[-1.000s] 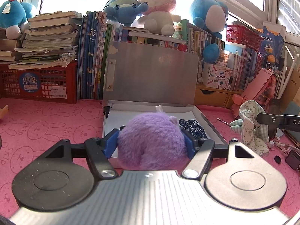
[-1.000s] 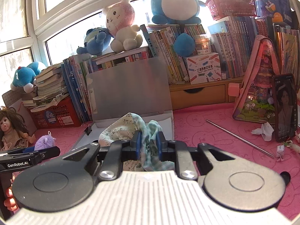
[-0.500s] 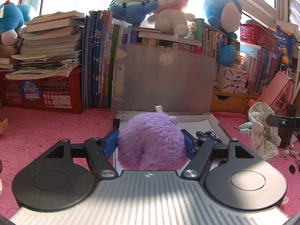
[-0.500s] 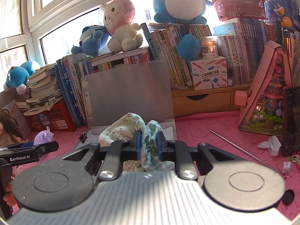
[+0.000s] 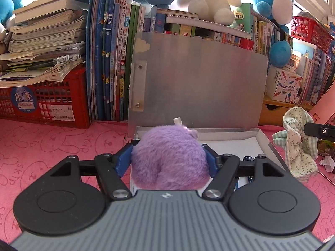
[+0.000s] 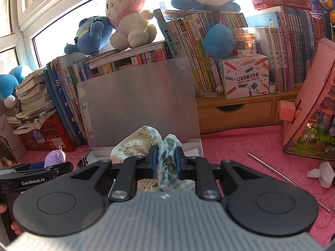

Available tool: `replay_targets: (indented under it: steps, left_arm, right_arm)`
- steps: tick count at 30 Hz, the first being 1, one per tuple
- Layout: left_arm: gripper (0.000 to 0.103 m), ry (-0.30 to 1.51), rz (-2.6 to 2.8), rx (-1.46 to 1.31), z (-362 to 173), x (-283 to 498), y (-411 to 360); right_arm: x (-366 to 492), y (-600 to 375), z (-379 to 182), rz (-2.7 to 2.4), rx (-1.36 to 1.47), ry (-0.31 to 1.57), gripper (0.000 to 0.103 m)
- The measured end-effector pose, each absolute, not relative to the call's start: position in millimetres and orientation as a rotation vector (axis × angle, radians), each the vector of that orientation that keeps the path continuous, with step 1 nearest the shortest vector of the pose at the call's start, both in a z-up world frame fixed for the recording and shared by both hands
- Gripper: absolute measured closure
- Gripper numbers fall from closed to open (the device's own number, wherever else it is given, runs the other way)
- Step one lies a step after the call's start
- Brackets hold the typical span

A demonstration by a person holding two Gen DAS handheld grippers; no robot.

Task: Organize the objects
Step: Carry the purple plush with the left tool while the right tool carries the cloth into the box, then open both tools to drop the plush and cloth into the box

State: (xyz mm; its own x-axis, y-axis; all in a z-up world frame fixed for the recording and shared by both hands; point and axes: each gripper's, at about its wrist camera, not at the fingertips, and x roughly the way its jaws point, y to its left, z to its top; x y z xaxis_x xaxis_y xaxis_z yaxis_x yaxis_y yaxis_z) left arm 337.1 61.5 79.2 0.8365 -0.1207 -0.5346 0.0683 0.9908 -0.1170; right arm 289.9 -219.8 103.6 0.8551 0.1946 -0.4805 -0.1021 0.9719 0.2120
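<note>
The left gripper (image 5: 169,163) squeezes the fluffy purple ball (image 5: 170,156) just above the open box (image 5: 264,138), and the right gripper (image 6: 165,162) pinches the cloth (image 6: 167,163) nearby, so dropping both in looks next.

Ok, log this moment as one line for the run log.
left tongs: shut on purple plush ball | right tongs: shut on floral cloth | both near open metal box | nothing released yet

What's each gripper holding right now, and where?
Left gripper squeezes the purple pompom across its middle. Right gripper pinches a bunched fold of the cloth.
</note>
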Motion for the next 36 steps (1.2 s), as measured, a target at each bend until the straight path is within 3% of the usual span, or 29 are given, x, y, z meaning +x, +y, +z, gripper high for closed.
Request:
replay_targets:
  steps: [14, 30, 32, 35, 36]
  left_arm:
    - [0.029, 0.657, -0.069, -0.074, 37.9, 398.1, 57.0]
    - [0.029, 0.630, -0.133, 0.008, 28.4, 402.4, 47.5]
    - [0.029, 0.620, -0.124, 0.017, 30.6, 400.7, 47.1]
    - [0.028, 0.612, -0.120, 0.009, 35.9, 397.0, 48.0]
    - [0.027, 0.610, -0.118, 0.003, 39.2, 394.9, 48.5]
  right_arm:
    - [368.6, -215.8, 77.5, 0.068, 0.206, 0.560, 0.082]
    - [401.8, -214.3, 22.7, 0.042, 0.217, 0.674, 0.081]
    - [400.4, -213.9, 23.2, 0.039, 0.217, 0.669, 0.069]
    - [394.9, -216.9, 29.4, 0.046, 0.236, 0.646, 0.041]
    - [393.1, -218.2, 32.4, 0.048, 0.243, 0.641, 0.038]
